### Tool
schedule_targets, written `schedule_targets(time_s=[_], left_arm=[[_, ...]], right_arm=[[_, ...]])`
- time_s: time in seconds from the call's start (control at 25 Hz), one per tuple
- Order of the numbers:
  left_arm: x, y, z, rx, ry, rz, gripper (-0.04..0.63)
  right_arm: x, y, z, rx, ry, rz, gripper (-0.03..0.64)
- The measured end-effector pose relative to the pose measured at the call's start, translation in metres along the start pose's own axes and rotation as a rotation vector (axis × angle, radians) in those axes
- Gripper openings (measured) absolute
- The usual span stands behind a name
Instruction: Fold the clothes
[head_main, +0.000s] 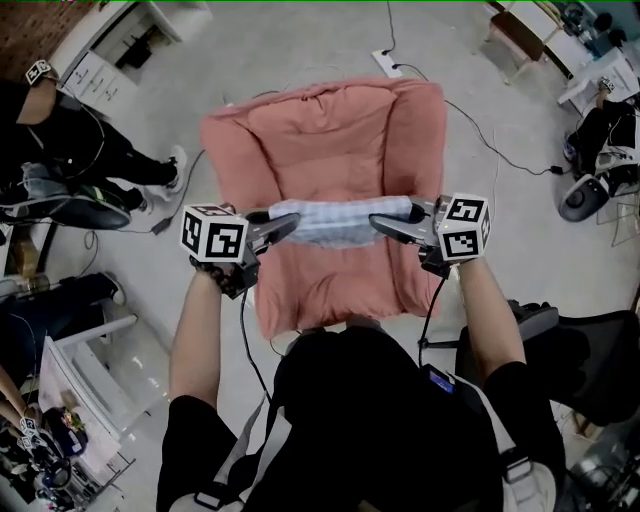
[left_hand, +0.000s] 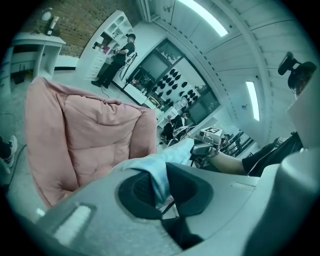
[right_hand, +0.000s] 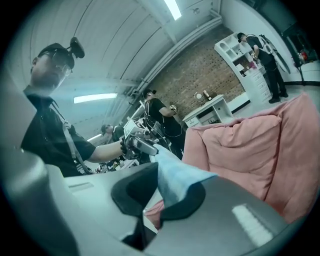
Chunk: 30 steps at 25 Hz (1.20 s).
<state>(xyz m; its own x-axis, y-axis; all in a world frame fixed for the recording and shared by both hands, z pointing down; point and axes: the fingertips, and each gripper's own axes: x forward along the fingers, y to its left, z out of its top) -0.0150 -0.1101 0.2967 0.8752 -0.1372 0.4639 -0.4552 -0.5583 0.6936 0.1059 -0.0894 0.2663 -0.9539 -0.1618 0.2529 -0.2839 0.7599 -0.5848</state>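
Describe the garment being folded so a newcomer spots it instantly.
Find the big pink cushioned chair in front of the person. Over its seat, a pale blue cloth is stretched between the left gripper and right gripper. It is the only blue thing against the pink.

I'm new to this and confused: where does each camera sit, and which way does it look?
Head view: on the person's head, looking steeply down at the pink chair; shows the torso, left claw and right claw, both shut on the light blue cloth.
Left gripper view: rides the left claw, looking along its jaws across the cloth toward the right claw; shows the right forearm.
Right gripper view: rides the right claw, facing the left claw; shows the left forearm and torso.
All three share the cloth and chair.
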Motion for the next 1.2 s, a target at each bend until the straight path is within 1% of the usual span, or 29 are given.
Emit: schedule_targets(time_s=[0.24, 0.32, 0.4, 0.64, 0.76, 0.88, 1.04, 1.2], left_arm=[[0.007, 0.005, 0.015, 0.013, -0.014, 0.076, 0.028], [0.007, 0.005, 0.01, -0.003, -0.027, 0.085, 0.028], [0.01, 0.004, -0.005, -0.028, -0.031, 0.087, 0.028], [0.03, -0.001, -0.083, -0.119, 0.024, 0.069, 0.028], [0.041, -0.008, -0.126, -0.174, 0.037, 0.05, 0.028], [0.05, -0.014, -0.177, -0.212, 0.082, 0.033, 0.028], [0.055, -0.016, -0.239, -0.238, 0.138, 0.027, 0.029], [0.063, -0.025, -0.297, -0.265, 0.174, 0.008, 0.029]], right_arm=[[-0.002, -0.013, 0.015, -0.035, 0.023, 0.043, 0.017], [-0.001, -0.012, 0.01, -0.025, 0.035, 0.064, 0.017], [0.001, -0.012, -0.006, -0.008, 0.056, 0.078, 0.017], [-0.003, 0.001, -0.077, 0.086, 0.102, 0.08, 0.017], [-0.007, 0.011, -0.119, 0.147, 0.127, 0.064, 0.017], [-0.008, 0.024, -0.167, 0.21, 0.15, 0.039, 0.017], [-0.005, 0.045, -0.233, 0.278, 0.186, 0.006, 0.017], [-0.004, 0.063, -0.292, 0.31, 0.234, -0.043, 0.018]])
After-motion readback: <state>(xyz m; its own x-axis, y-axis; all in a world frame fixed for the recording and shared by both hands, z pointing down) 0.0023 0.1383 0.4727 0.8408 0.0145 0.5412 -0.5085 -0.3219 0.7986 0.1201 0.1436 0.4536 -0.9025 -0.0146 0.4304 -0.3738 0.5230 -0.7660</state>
